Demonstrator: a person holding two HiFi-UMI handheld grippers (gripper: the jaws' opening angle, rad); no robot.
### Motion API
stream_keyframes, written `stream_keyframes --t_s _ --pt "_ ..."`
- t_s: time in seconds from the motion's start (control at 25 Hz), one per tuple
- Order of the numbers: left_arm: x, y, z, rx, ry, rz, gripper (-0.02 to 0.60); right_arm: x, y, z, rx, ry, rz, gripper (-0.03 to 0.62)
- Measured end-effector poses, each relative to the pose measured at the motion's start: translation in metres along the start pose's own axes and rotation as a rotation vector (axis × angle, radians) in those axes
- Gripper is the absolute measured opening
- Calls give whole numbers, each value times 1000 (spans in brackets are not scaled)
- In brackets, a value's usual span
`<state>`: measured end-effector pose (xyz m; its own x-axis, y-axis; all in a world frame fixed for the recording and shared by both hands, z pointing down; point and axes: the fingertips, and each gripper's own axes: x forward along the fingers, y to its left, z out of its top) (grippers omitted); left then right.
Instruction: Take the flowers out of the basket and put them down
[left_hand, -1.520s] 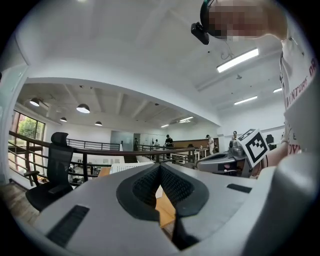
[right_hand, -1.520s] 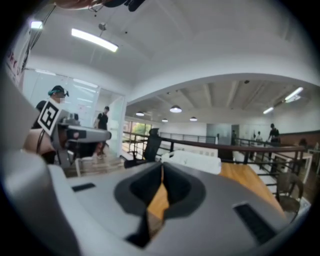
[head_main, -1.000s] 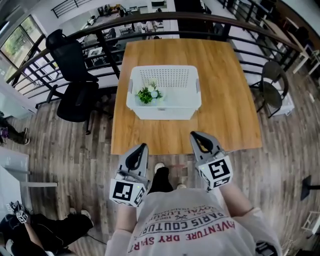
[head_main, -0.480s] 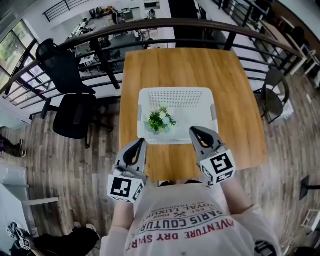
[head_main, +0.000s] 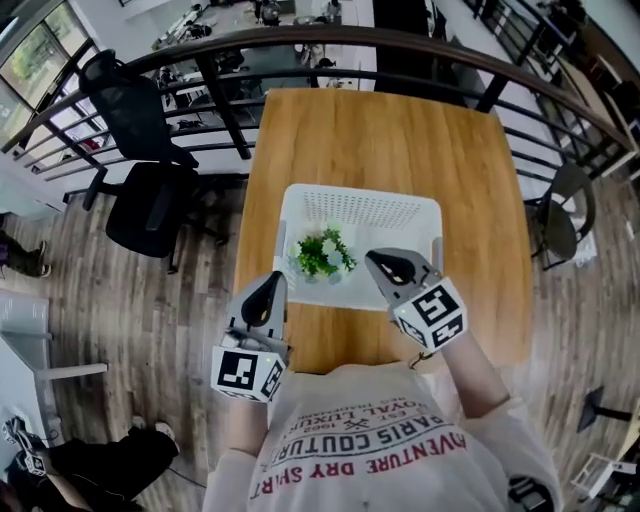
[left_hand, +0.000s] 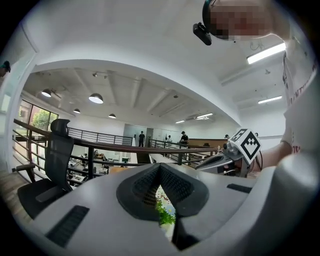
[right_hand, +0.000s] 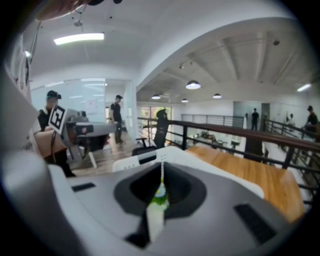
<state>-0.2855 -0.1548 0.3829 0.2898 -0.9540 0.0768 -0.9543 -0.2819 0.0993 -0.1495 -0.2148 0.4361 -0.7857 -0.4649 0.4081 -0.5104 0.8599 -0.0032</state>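
A white perforated basket (head_main: 400, 215) stands on the wooden table (head_main: 400, 140). A small bunch of green and white flowers (head_main: 322, 255) lies in its near left part. My left gripper (head_main: 270, 285) is shut and empty, hovering over the table's near edge just left of the basket. My right gripper (head_main: 380, 262) is shut and empty too, its tip over the basket's near rim, right of the flowers. In the left gripper view the flowers (left_hand: 165, 215) show below the meeting jaws of the left gripper (left_hand: 159, 167). Ahead of the right gripper (right_hand: 162, 167) the flowers (right_hand: 160, 195) and the basket's rim (right_hand: 142, 161) are blurred.
A black office chair (head_main: 150, 195) stands left of the table. A dark railing (head_main: 330, 42) curves behind it, and a round-seated chair (head_main: 560, 215) sits at the right. Bare tabletop (right_hand: 250, 175) lies right of and beyond the basket. A person crouches on the floor at lower left (head_main: 90, 470).
I have stepped up to the table, so the basket now lies close under both grippers. The right gripper has moved forward over the basket's near rim. Both stay shut.
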Motion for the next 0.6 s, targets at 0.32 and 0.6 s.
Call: stream_keyframes --t_s 0.32,0.6 --pt "22 10 -29 -32 59 53 15 67 -3 -53 -66 214 228 307" --pt "21 24 -45 -77 94 99 15 126 6 -102 -25 385 312 427"
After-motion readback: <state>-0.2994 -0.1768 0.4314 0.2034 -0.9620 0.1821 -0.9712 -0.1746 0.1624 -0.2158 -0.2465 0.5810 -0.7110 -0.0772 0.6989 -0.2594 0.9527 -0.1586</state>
